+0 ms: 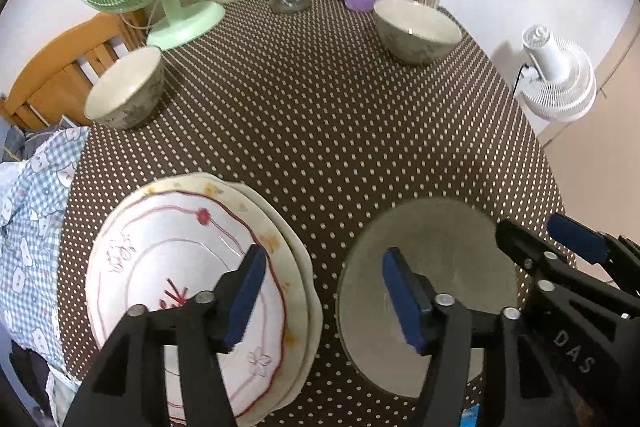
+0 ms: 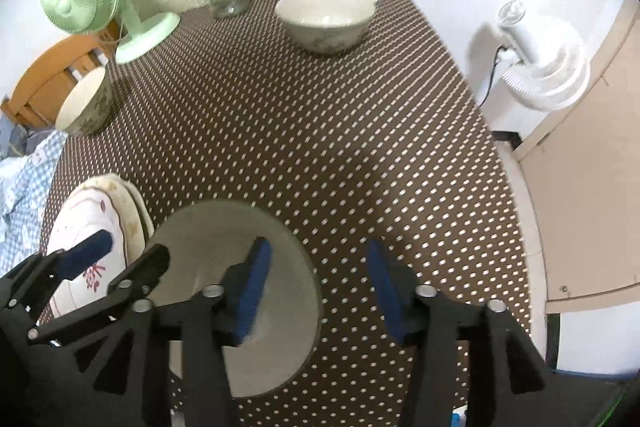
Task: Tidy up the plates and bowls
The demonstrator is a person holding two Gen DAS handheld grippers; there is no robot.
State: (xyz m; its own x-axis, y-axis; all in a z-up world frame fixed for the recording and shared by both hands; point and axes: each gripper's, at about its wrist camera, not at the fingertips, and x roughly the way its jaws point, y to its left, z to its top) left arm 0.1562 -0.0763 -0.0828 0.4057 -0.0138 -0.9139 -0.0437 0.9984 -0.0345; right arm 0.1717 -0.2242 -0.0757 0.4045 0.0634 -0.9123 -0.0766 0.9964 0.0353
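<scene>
Only readable txt afaict: "DAS" in pale raised letters on the black frame of the right gripper (image 1: 524, 241), seen from the left wrist cam, just right of the plain grey plate (image 1: 452, 267). The top plate of the stack (image 1: 168, 267), left of that grey plate, has red brush marks that look like a character or maybe a flower, too blurry to read tbh. Nothing legible in the right wrist cam.

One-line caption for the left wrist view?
Open left gripper above stacked plates and a grey plate; two bowls wait farther back.
</scene>
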